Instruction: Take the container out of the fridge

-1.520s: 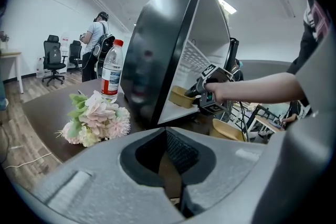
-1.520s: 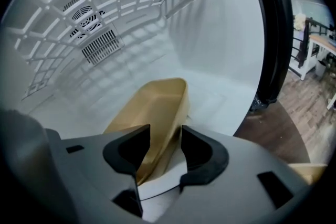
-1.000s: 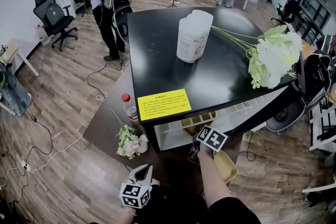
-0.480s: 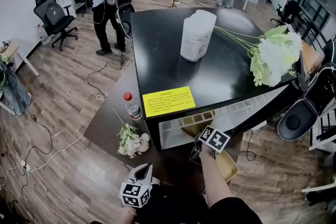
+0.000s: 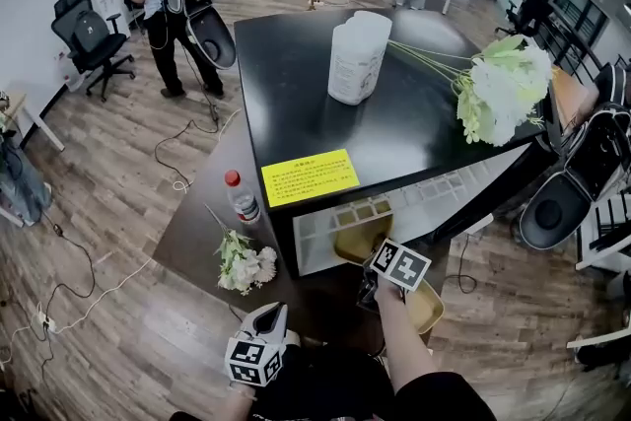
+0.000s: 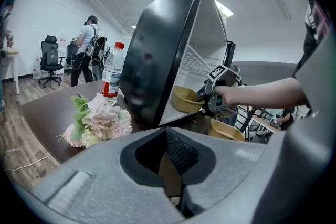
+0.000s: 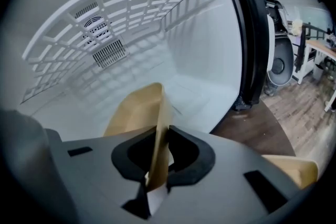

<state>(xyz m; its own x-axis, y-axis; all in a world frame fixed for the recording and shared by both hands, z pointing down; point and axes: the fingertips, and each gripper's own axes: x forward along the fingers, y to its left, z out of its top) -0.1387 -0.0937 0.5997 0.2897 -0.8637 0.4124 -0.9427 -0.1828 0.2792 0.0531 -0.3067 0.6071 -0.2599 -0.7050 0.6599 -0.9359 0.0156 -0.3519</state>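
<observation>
Tan and shallow, the container sits inside the open black fridge, on the floor of its white interior below the wire shelf. The right gripper reaches in from the front. Its fingers have just been closing and are now clenched on the container's near rim, which stands up thin between them in the right gripper view.

The left gripper is held low, well apart from the fridge, over the near edge of the dark brown bench. Its fingers are drawn together with nothing between them.

A second tan container lies on the bench just beside the right gripper. To the left of the fridge stand a plastic bottle with a red cap and, near it, a small bunch of pale flowers. On top of the fridge are a yellow sticker, a white jar and a bunch of white flowers lying on its side.
</observation>
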